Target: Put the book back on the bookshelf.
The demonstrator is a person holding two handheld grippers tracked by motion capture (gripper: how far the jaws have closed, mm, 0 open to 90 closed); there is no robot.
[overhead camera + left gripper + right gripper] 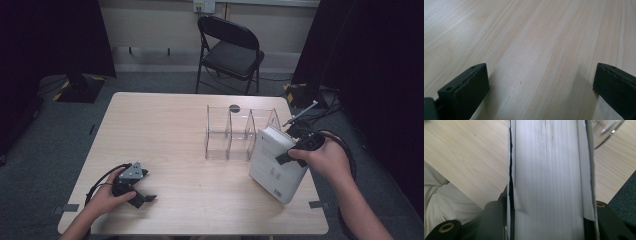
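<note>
A thick white book stands tilted on the table's right side, just in front of a clear divided rack. My right gripper is shut on the book's upper edge. In the right gripper view the book's page edge runs up between the two black jaws, which press its covers from both sides. My left gripper rests on the table near the front left corner. Its black jaws stand wide apart in the left gripper view, with bare wood between them.
The wooden table has its right edge close to the book. A black folding chair stands beyond the far side. Dark curtains hang at both sides. Cables lie on the floor at the right.
</note>
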